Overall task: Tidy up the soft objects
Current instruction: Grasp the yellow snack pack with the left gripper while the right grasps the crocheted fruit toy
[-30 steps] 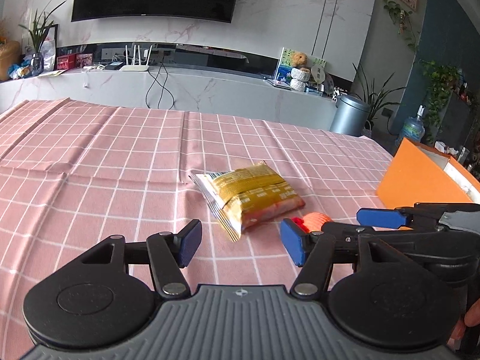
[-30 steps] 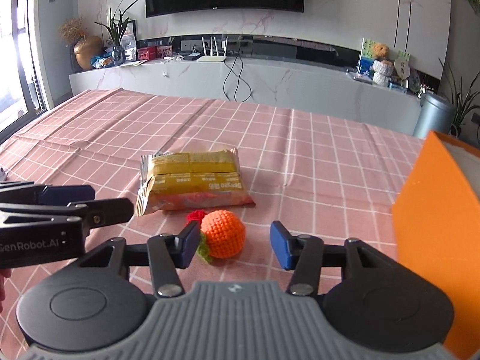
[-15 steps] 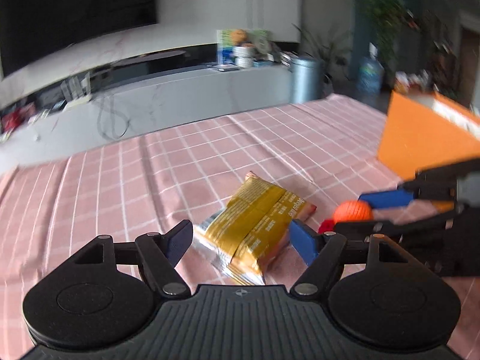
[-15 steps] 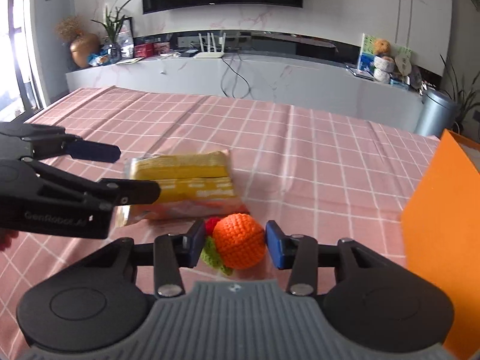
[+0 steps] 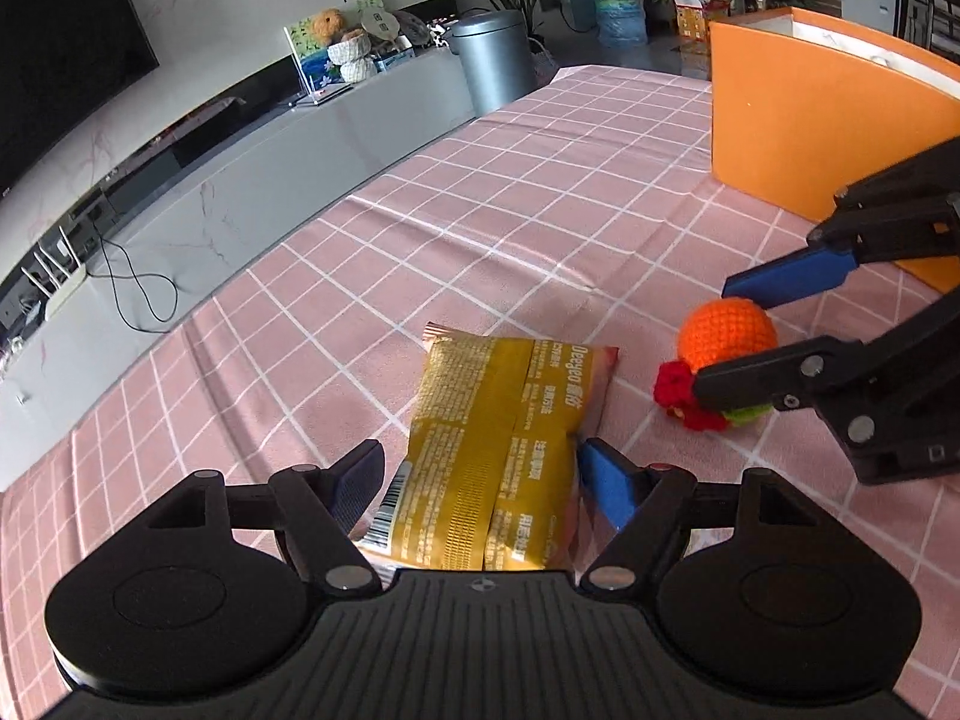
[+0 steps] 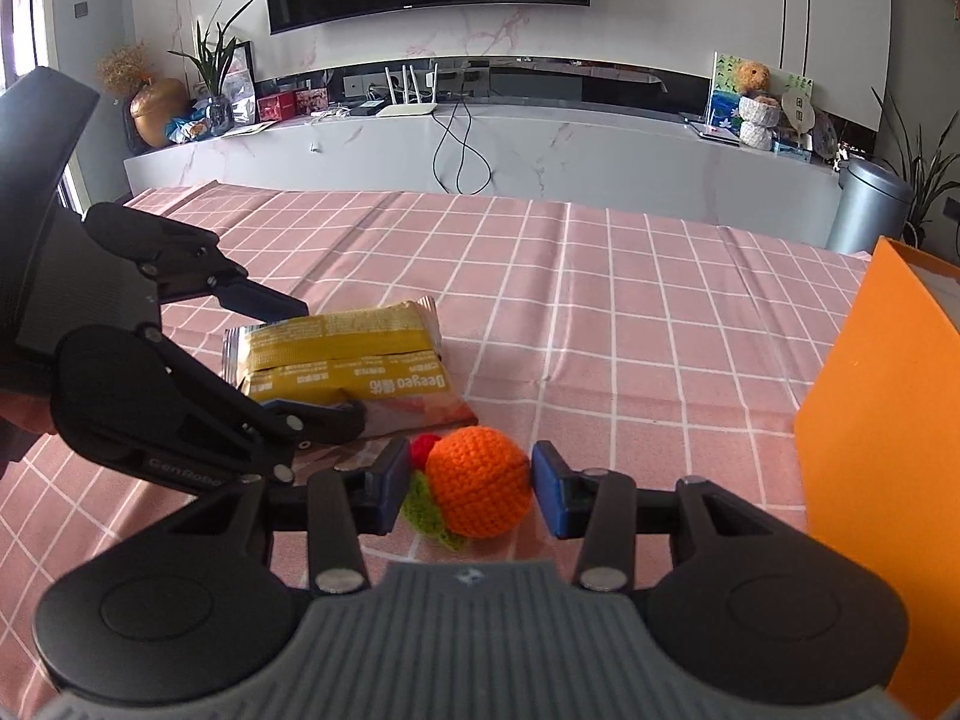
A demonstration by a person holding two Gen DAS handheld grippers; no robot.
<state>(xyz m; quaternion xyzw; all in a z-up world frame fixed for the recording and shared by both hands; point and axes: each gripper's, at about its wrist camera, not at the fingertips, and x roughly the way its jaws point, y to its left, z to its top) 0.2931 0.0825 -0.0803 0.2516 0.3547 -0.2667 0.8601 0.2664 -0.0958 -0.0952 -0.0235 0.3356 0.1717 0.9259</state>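
Soft objects: two, one snack packet (image 5: 498, 450) and one crocheted orange (image 6: 480, 480), both lying on the pink checked tablecloth (image 5: 480, 192).
Snack packet: yellow foil, flat on the cloth, just left of the crocheted orange and near it, not clearly touching.
Crocheted orange: one orange ball with a red bit and a green leaf at its base, resting on the cloth in front of the orange box (image 6: 888, 456).
Left gripper (image 5: 480, 474): jaws spread either side of the near end of the packet; the blue right pad touches the packet's edge, the left pad stands just clear of it.
Right gripper (image 6: 468, 480): jaws closed in on the crocheted orange from both sides; the right pad touches it, contact on the left is hard to tell.
Boxes: one, orange, open-topped, at the right end of the table.
Grippers: two, close together.
Background: one television, one grey bin (image 5: 495, 54), one water bottle.
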